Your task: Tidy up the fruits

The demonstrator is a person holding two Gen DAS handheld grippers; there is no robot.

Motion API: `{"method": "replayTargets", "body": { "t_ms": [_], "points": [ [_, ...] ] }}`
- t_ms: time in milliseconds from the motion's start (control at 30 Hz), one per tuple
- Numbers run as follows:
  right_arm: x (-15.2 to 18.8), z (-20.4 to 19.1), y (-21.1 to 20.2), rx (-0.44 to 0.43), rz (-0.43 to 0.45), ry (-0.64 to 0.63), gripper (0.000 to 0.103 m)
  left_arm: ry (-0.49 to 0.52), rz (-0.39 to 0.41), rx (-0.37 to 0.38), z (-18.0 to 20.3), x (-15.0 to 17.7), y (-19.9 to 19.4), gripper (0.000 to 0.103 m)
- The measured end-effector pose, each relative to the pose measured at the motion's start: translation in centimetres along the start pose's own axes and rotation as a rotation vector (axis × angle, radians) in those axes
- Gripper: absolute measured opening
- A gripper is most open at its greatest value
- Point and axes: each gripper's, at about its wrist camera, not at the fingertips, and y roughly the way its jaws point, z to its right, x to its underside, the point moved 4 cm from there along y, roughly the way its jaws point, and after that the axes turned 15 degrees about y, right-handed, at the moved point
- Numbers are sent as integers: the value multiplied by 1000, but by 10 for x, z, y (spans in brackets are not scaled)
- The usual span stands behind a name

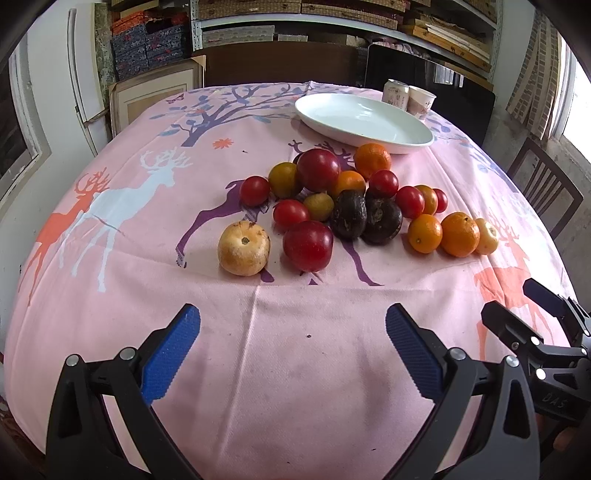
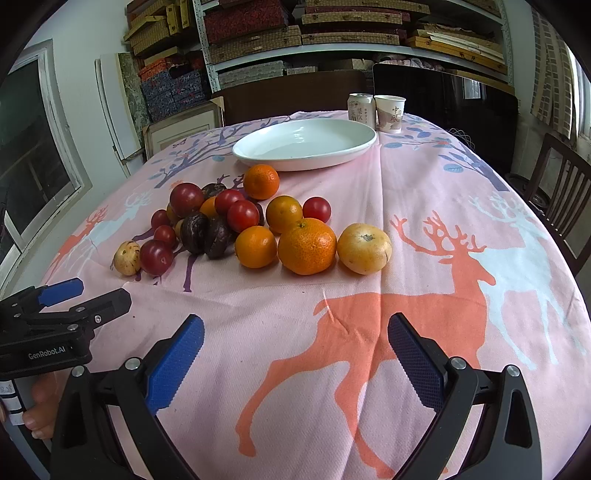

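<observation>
Tabletop [image 2: 424, 206] covered by pink deer-print cloth. Metal shelving [image 2: 332, 33] against back wall, stacked with woven and patterned boxes. Windows [image 2: 33, 155] seen at both sides, daylight let in. Dark wooden chair [image 2: 561, 188] set at right. Framed boards [image 1: 147, 99] leaned behind.

**Both grippers open, held low**

The left gripper [image 1: 293, 343] fills the bottom of its own view, its blue pads [image 1: 170, 354] spread wide apart with nothing between them. The right gripper [image 2: 295, 347] sits the same way at the bottom of its view, pads [image 2: 175, 363] wide apart. Each shows in the other's view at a lower corner, side by side. A hand [image 2: 40, 406] grips the left handle at lower left.
</observation>
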Motion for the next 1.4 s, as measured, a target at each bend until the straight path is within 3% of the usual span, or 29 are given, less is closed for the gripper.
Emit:
{"method": "replayTargets", "body": {
  "t_ms": [1400],
  "points": [
    [-1, -4, -9, -10, 12, -3, 100, 10, 12, 0, 3, -2, -9, 99]
  ]
}}
